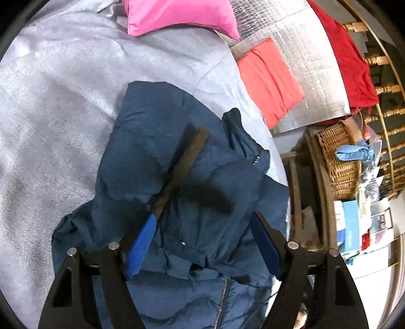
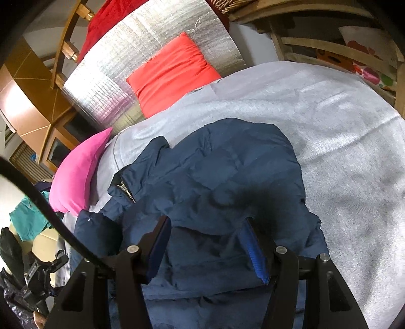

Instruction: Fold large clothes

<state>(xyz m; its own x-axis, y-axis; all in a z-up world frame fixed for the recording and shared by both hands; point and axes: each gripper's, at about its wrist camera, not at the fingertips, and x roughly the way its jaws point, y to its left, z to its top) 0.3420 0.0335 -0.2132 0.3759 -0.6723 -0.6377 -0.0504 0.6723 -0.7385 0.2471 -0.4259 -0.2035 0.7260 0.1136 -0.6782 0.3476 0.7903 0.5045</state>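
A navy puffer jacket (image 1: 162, 141) lies crumpled on a grey bedspread (image 1: 55, 106), its zip running toward the lower edge. My left gripper (image 1: 203, 217) hovers just over the jacket with its blue pads (image 1: 141, 243) wide apart and pressing on nothing, so it is open. A brown strip (image 1: 182, 167) runs on from the left pad across the fabric. In the right wrist view the jacket (image 2: 227, 157) shows its collar and zip at the left. A thick fold of it fills the gap between my right gripper's (image 2: 207, 220) pads (image 2: 255, 253), which are shut on it.
A pink cushion (image 1: 177, 15) and an orange-red cushion (image 1: 270, 81) lie at the bed's far side against a silver foil mat (image 1: 311, 50). A red cloth (image 1: 351, 63) hangs on a wooden rail. A wicker basket (image 1: 339, 162) and boxes stand beside the bed. A black cable (image 2: 50, 210) crosses the lower left.
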